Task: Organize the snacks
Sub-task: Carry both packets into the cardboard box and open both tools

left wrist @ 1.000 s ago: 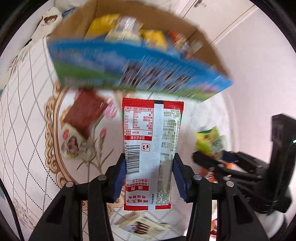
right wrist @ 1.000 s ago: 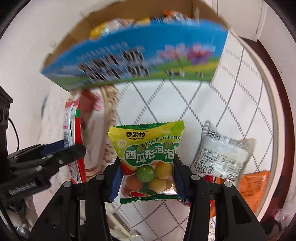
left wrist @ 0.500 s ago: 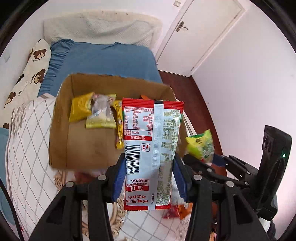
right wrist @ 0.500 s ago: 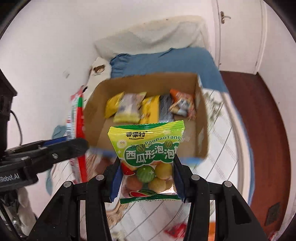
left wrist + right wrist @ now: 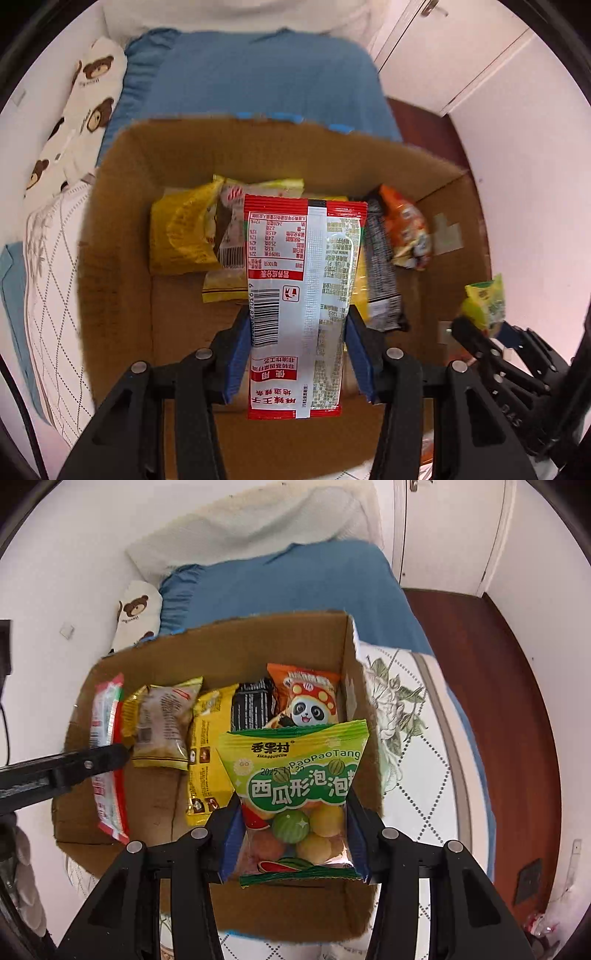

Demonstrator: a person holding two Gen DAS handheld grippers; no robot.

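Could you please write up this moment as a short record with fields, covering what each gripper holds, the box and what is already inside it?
left gripper: shut on red and white packet, held over the box
right gripper: shut on green candy bag, held over the box
cardboard box: open at the top, standing on a quilted cloth
in the box: yellow packets, black packet, orange panda packet, along the far side
near part of box floor: bare
background: blue bedding, bear-print pillow

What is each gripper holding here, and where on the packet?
Left gripper: red-and-silver foil snack sachet, pinched across its lower side edges. Right gripper: green watermelon-gum bag, pinched at its clear lower sides.
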